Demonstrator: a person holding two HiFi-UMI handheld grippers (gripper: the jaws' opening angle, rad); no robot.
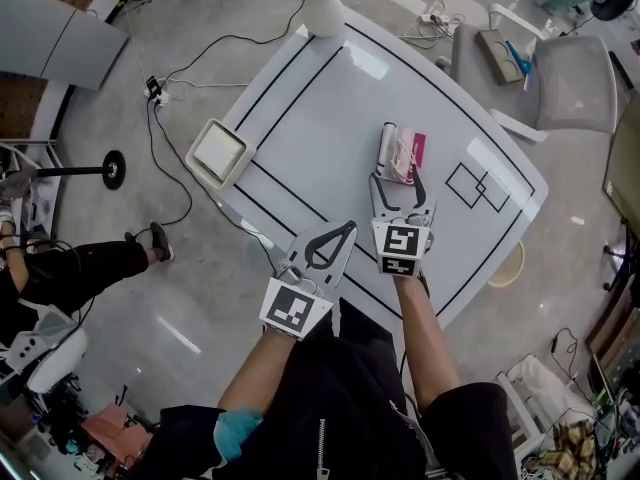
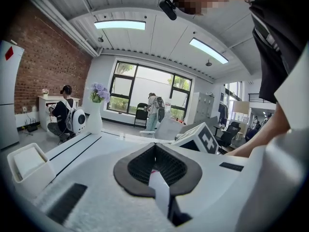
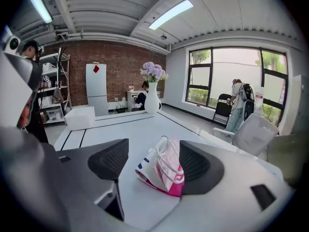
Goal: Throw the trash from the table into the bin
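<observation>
Right gripper [image 3: 153, 152], jaws apart, before crumpled pink-white wrapper [image 3: 163, 174]

I'm looking down on the white bench [image 1: 330, 118], marked with black lines. A white square bin [image 1: 218, 152] sits on its left corner and a white vase [image 1: 322, 10] on its far corner. 1 pink-and-white bag [image 1: 402, 154] lies near its middle.

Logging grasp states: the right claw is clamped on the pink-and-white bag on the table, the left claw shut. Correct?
The right claw is open, not clamped: the right gripper view shows its jaws spread, with the pink-and-white bag lying ungripped between them on the table. The left claw is shut.
</observation>
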